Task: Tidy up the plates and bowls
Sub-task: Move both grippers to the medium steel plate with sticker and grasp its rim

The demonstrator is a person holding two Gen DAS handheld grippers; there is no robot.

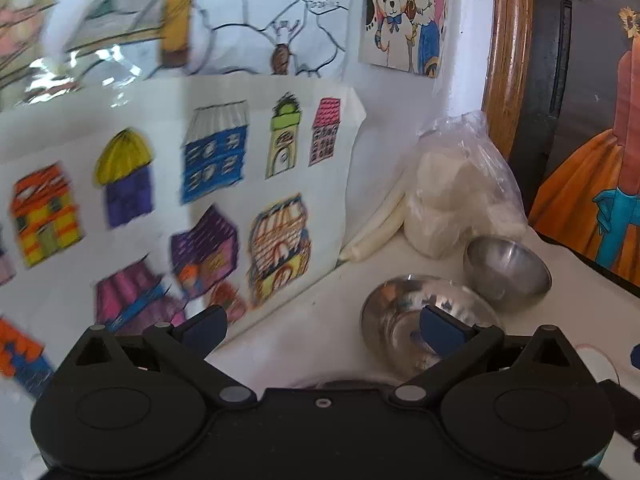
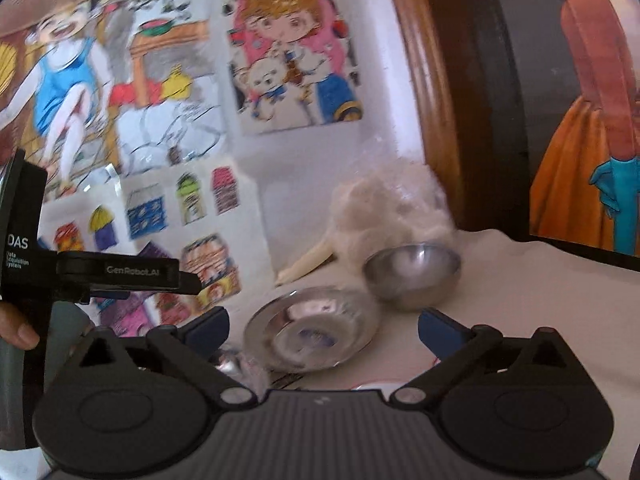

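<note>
A shallow steel plate lies on the white tabletop. A round steel bowl stands upright just behind it to the right, close to its rim. My left gripper is open with nothing between its fingers; its right fingertip hangs in front of the plate. My right gripper is open too, raised in front of the plate and holding nothing. The right wrist view also shows the left gripper's finger from the side at the left, held by a hand.
A clear bag of white lumps and pale sticks sit in the corner behind the bowl. A sheet of coloured house drawings leans on the wall at left. A framed painting stands at right.
</note>
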